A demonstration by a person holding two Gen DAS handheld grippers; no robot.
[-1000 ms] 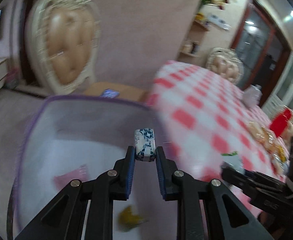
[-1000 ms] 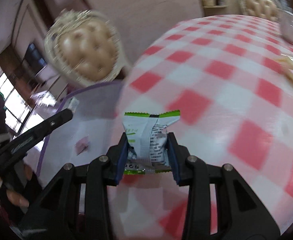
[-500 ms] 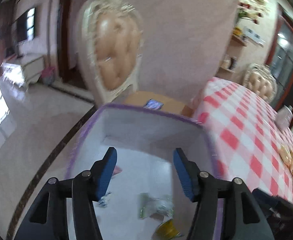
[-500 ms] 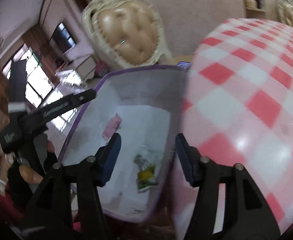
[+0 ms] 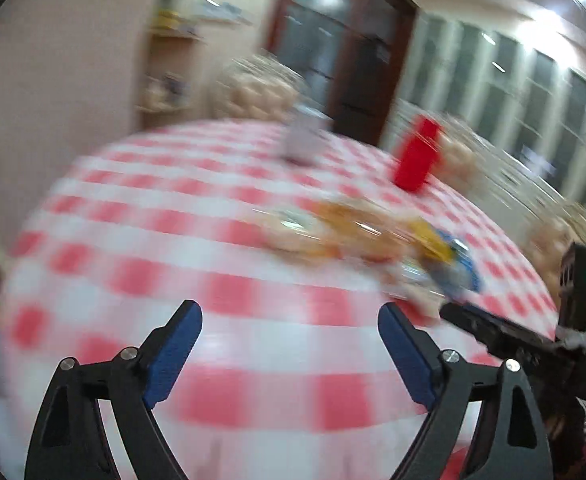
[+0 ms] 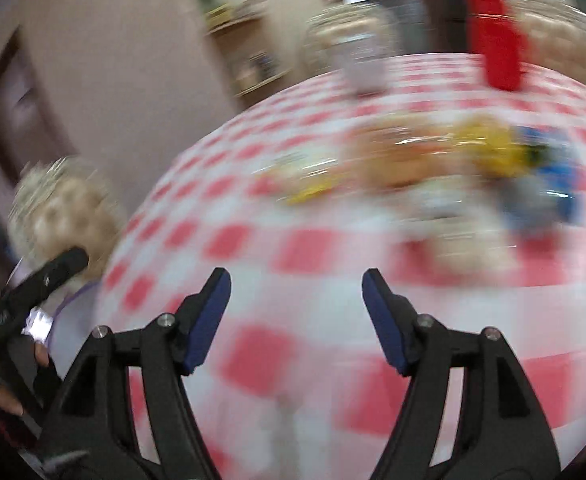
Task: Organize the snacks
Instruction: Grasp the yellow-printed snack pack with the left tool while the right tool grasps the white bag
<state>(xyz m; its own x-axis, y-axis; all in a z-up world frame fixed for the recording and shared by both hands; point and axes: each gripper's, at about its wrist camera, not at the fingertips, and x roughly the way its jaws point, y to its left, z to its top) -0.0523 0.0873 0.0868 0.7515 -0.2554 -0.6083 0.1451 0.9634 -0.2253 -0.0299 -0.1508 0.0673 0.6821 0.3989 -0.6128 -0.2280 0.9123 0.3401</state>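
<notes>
Both views have swung off the purple-rimmed bin and back onto the checked surface (image 5: 221, 240), where the remaining snacks (image 6: 433, 160) lie heaped beyond a red container (image 5: 415, 158). Left tool (image 5: 289, 344) and right tool (image 6: 295, 312) have dropped their packets; jaws spreading, empty, ready for another pair

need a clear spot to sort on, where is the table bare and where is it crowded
Bare: the near checked cloth in front of both tools, and the left side up to the far edge. Crowded: the snack pile right of centre, blurred, so single packets cannot be told apart. Behind it stand a red box and a pale container, with a clear strip between them.
</notes>
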